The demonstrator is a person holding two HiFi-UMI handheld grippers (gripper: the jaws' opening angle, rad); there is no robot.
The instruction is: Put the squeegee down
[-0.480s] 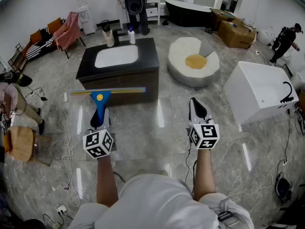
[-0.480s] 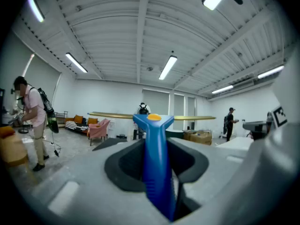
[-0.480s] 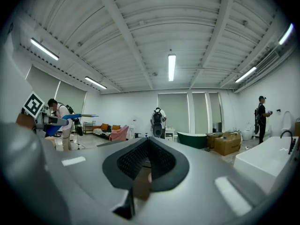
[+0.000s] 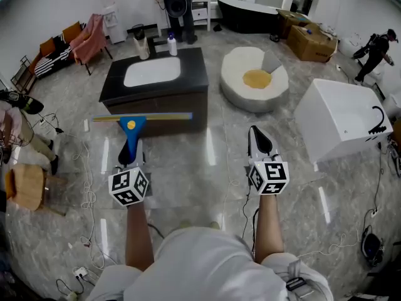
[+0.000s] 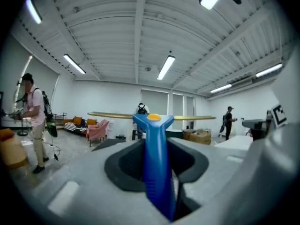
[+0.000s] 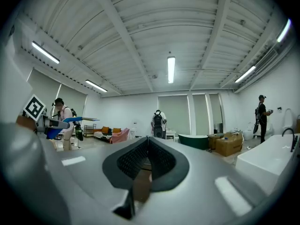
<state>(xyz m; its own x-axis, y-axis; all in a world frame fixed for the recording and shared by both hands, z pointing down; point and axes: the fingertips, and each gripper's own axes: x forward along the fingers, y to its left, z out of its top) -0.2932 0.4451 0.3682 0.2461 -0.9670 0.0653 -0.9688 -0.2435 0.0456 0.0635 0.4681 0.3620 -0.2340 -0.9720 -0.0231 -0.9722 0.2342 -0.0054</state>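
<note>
My left gripper (image 4: pixel 128 156) is shut on the squeegee (image 4: pixel 133 128), gripping its blue handle (image 5: pixel 156 168). The handle sticks out forward, level, and ends in a yellow button and a long yellow-edged blade (image 5: pixel 112 116) lying crosswise. In the head view the blade (image 4: pixel 143 116) hovers over the near front of the dark vanity (image 4: pixel 156 93) with its white basin (image 4: pixel 152 73). My right gripper (image 4: pixel 259 142) is held level to the right, its jaws together with nothing between them (image 6: pixel 147 159). The squeegee also shows at the left edge of the right gripper view (image 6: pixel 65 121).
A soap bottle (image 4: pixel 172 45) and a cup (image 4: pixel 143 49) stand at the vanity's back edge. A round cream seat (image 4: pixel 254 79) and a white bathtub (image 4: pixel 343 120) are to the right. Cardboard boxes (image 4: pixel 309 40), chairs (image 4: pixel 89 37) and floor cables (image 4: pixel 84 196) surround. People stand far back and at both sides.
The view shifted slightly; the squeegee and both grippers keep almost the same place relative to the vanity.
</note>
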